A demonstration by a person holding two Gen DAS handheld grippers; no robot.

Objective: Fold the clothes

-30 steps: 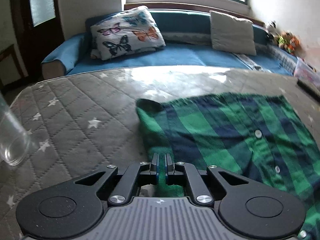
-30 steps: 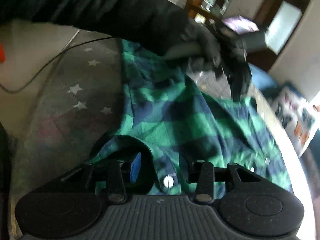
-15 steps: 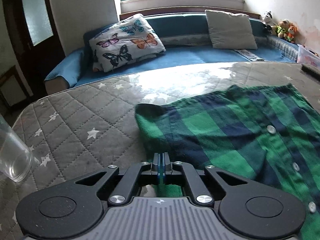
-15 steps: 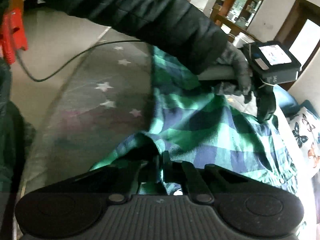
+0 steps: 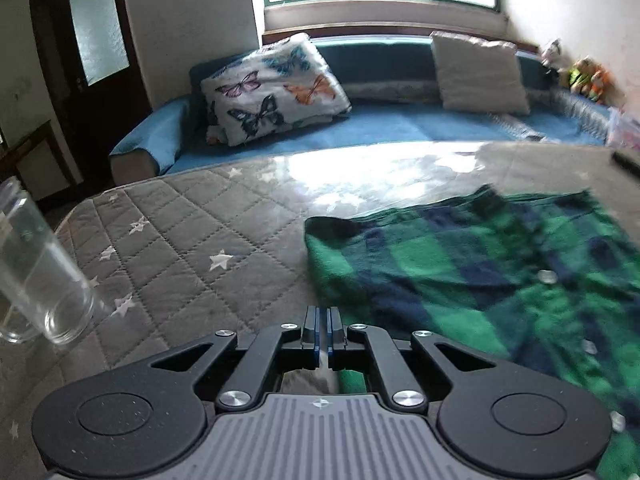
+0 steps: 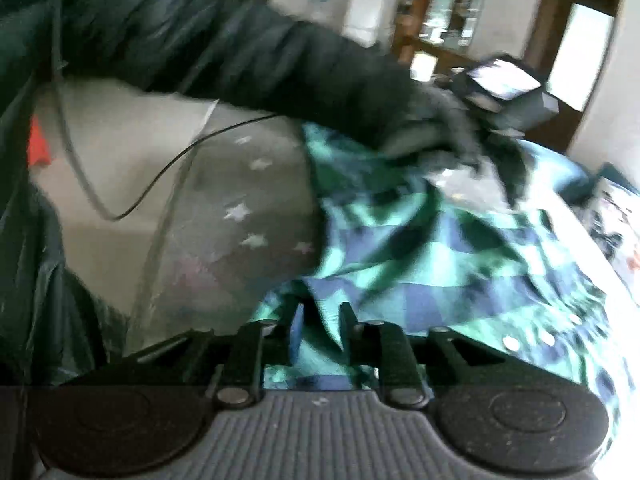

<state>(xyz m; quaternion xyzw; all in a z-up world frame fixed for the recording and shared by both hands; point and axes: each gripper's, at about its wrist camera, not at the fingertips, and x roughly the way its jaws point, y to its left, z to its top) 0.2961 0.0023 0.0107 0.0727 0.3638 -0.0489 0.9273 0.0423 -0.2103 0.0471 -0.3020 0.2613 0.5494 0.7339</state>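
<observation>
The quilted tabletop [image 5: 192, 248], grey with white stars, carried the green-and-navy plaid shirt [image 5: 500, 280], which lay spread across its right half in the left wrist view, button placket up and one corner turned toward the middle. A clear drinking glass [image 5: 36, 276] stood well apart at the left edge. The shirt looked like soft, light flannel: it would likely drape and slide rather than hold a crease, so hems, collar and corners seemed the best places to take hold, with both edges kept taut. The left tool [image 5: 322, 330] had its fingers pressed together, with what appeared to be a thin edge of cloth between them, though the pinch was hard to confirm. The right tool [image 6: 320, 320] stood with its fingers parted around a bunched fold of shirt, blurred by motion.
</observation>
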